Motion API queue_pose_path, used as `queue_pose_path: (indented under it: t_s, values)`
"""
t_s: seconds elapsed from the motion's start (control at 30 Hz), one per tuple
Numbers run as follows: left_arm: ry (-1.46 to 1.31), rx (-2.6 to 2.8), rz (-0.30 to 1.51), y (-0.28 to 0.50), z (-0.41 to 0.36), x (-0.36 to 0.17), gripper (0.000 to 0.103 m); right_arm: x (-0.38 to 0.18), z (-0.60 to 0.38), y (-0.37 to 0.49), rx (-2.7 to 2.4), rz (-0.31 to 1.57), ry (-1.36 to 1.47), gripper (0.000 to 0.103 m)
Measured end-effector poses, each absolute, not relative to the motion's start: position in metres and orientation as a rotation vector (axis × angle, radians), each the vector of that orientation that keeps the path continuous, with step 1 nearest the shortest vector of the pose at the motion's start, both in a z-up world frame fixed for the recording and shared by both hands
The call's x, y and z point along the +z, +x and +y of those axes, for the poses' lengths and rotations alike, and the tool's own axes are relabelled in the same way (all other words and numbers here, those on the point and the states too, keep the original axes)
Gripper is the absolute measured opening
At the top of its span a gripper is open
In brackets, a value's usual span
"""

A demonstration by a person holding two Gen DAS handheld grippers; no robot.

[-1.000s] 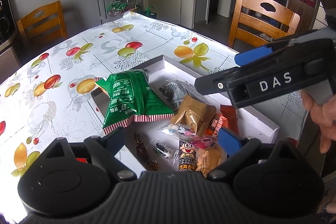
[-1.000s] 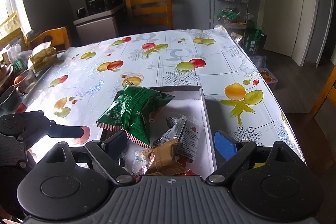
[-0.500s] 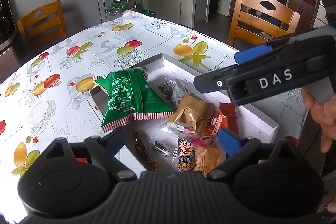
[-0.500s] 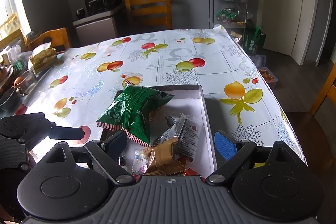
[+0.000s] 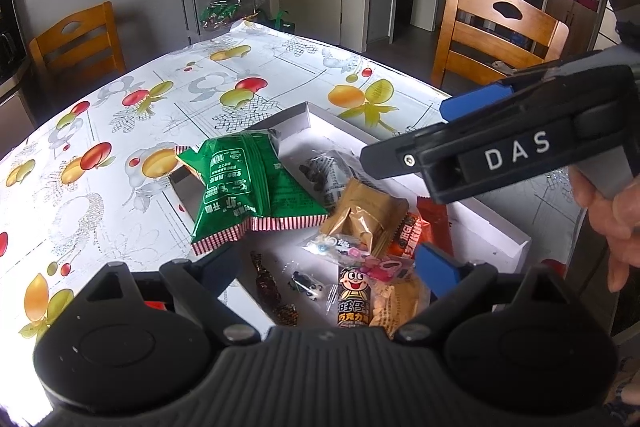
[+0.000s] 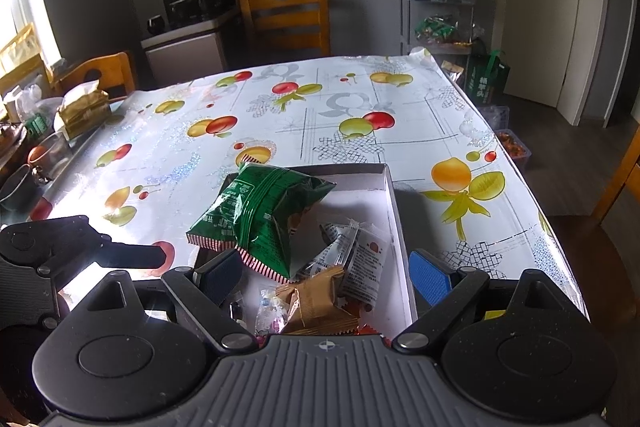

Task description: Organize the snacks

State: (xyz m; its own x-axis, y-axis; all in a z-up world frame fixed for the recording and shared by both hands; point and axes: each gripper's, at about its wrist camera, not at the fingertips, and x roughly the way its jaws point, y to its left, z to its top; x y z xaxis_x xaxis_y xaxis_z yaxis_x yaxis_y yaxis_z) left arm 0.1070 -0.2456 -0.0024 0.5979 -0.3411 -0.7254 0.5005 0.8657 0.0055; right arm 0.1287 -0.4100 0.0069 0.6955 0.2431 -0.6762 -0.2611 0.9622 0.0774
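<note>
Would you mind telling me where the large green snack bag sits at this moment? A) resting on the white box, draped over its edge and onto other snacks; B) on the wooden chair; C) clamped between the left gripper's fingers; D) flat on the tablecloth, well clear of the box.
A: the green snack bag lies across the edge of the white box and over smaller packets, while the left gripper and right gripper both stand open and empty.

Surface under a glossy white cloth printed with fruit, shallow white box at its 5 o'clock edge, tissue pack and bowls at 9 o'clock, the middle bare.
</note>
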Motion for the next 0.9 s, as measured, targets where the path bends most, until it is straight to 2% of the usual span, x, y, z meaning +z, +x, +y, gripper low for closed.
queue_pose_path:
  t_s: [0.9]
  values:
    - [0.204, -0.533, 0.773, 0.1070, -0.2525, -0.0038, 0.098, 0.0056, -0.4117, 0.1321, 0.274, 0.755, -0.019, 0.091]
